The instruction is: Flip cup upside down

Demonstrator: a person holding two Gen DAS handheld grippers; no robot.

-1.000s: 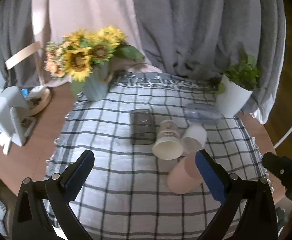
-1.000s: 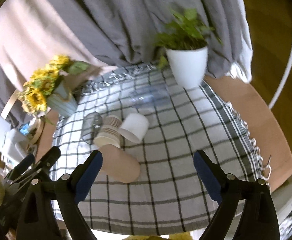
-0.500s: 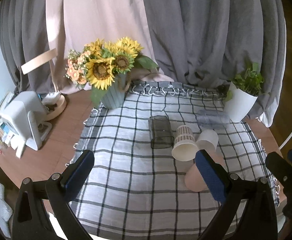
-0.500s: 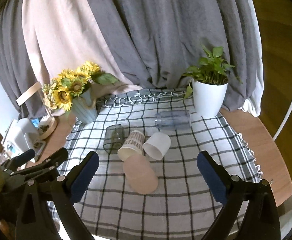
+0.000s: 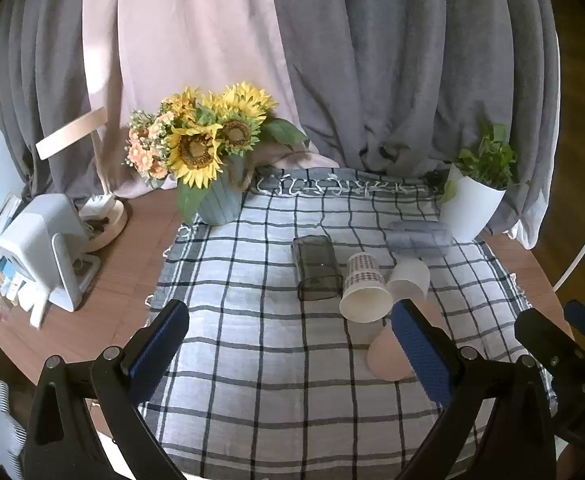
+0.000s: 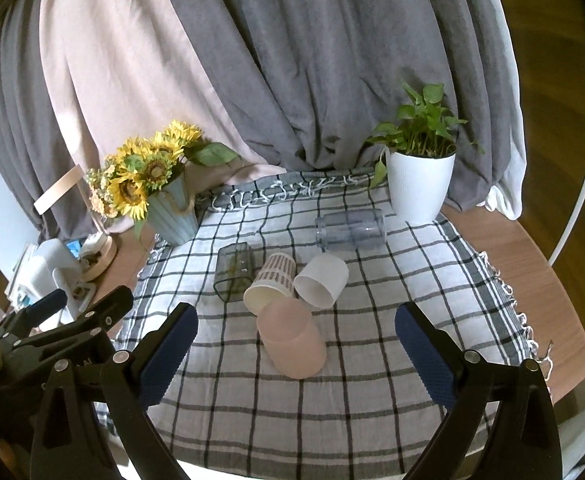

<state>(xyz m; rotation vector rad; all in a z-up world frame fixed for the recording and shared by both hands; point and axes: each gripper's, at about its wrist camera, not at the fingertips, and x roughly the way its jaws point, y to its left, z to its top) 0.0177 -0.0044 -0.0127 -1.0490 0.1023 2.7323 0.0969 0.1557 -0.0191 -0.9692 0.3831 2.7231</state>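
From my left wrist camera, my left gripper hangs above the near edge of the checked cloth, fingers spread wide and holding nothing; five cups lie on their sides toward the cloth's right half: a smoky square cup, a patterned paper cup, a white cup, a pink cup partly behind my right finger, and a clear tumbler near the far right corner.

From my right wrist camera, my right gripper also stands wide and empty; the pink cup lies between its fingers, touching the patterned paper cup; a white plant pot occupies the far right corner, sunflowers the far left.
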